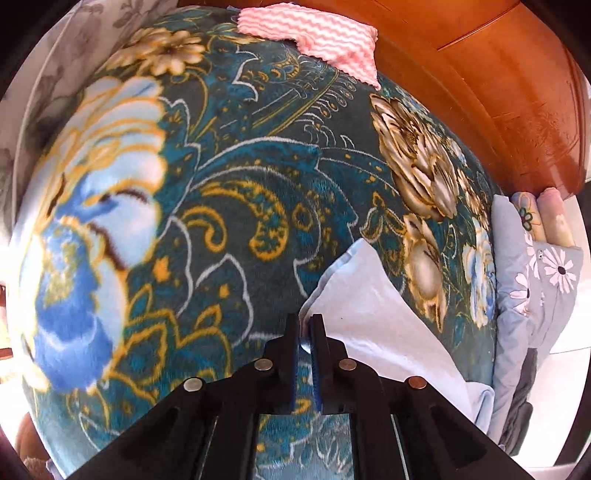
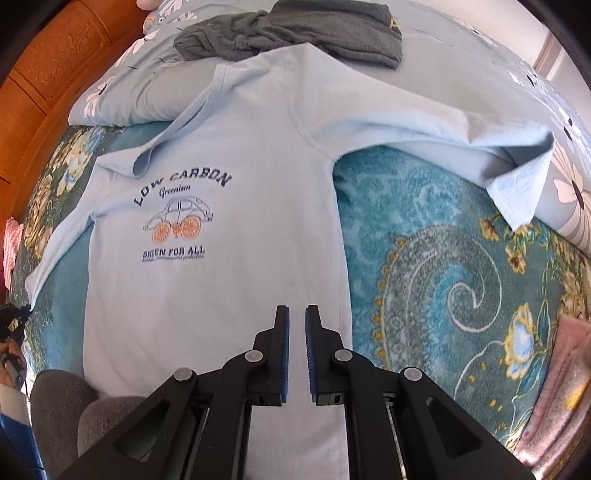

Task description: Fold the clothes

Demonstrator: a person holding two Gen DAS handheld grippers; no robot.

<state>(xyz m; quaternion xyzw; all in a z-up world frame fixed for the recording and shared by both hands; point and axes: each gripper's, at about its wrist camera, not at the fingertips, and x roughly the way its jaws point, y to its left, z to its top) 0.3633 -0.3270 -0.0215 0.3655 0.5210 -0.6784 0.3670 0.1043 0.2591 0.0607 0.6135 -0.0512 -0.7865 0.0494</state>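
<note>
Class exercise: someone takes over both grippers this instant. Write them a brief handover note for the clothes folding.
Left gripper: shut on the light blue T-shirt, pinching an edge of it.
Right gripper: fingers slightly apart, holding nothing, over the shirt's lower body.
The shirt lies print up and spread on the floral blanket, one sleeve rumpled. Grey garment waits beyond the collar.
Done: shirt laid out. Left: every fold.

shirt (image 2: 221,280): pale blue; dark navy lettering, a line-drawn car with orange wheels
blanket (image 1: 229,206): teal, gold paisley, white outlines, blue and beige flowers
cloth (image 1: 314,40): pink and white zigzag
quilt (image 2: 122,99): grey-blue, white daisies
garment (image 2: 295,33): dark grey
headboard (image 1: 498,85): orange-brown wood
pads (image 2: 309,354): blue on black fingers
</note>
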